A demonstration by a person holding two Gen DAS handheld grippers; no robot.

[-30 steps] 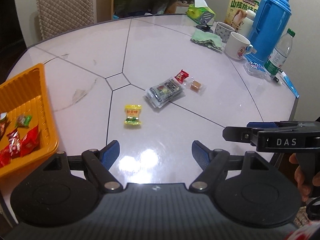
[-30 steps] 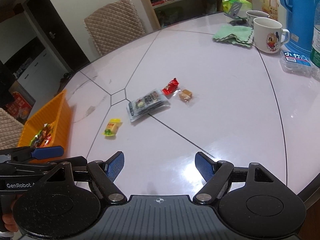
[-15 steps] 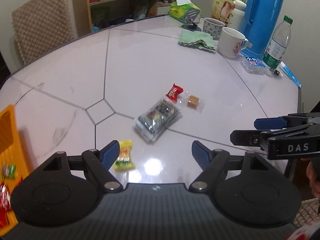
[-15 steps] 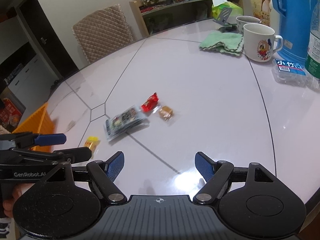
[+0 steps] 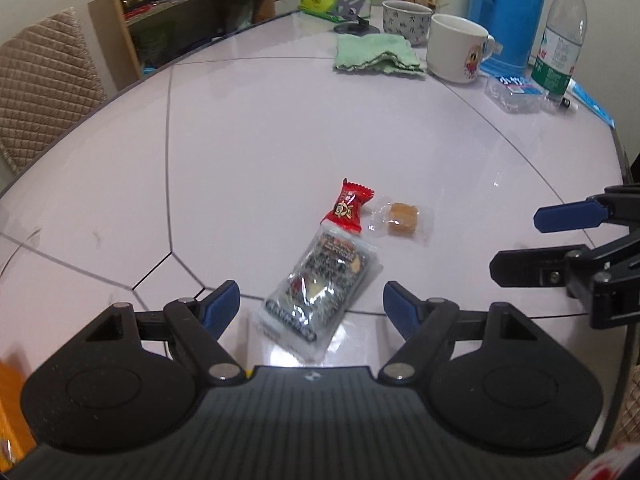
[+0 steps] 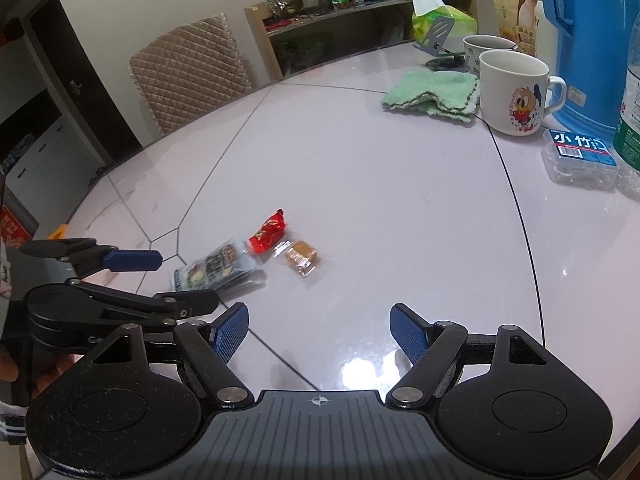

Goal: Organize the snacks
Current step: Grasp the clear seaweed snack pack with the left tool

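Note:
A clear pack of dark snacks (image 5: 324, 284) lies on the pale table, just ahead of and between the fingers of my left gripper (image 5: 312, 308), which is open and touches nothing. A red candy (image 5: 348, 210) rests against the pack's far end, and a brown candy in a clear wrapper (image 5: 402, 220) lies beside it. My right gripper (image 6: 320, 332) is open and empty, hovering short of the brown candy (image 6: 300, 258) and the red candy (image 6: 268, 234). The right wrist view shows the left gripper (image 6: 188, 282) over the pack (image 6: 224, 266). The right gripper (image 5: 532, 244) enters the left wrist view from the right.
An orange tray (image 5: 12, 400) shows at the lower left edge. At the far right stand a green cloth (image 5: 376, 56), two mugs (image 5: 456, 52), a blue thermos (image 5: 504, 12), a water bottle (image 5: 560, 40) and a small plastic box (image 6: 580, 156). A quilted chair (image 6: 188, 72) stands behind the table.
My left gripper has swung right, away from the orange tray, and sunk toward the snack pack; the yellow candy has slipped out of view beneath it. The right gripper has edged closer to the candies.

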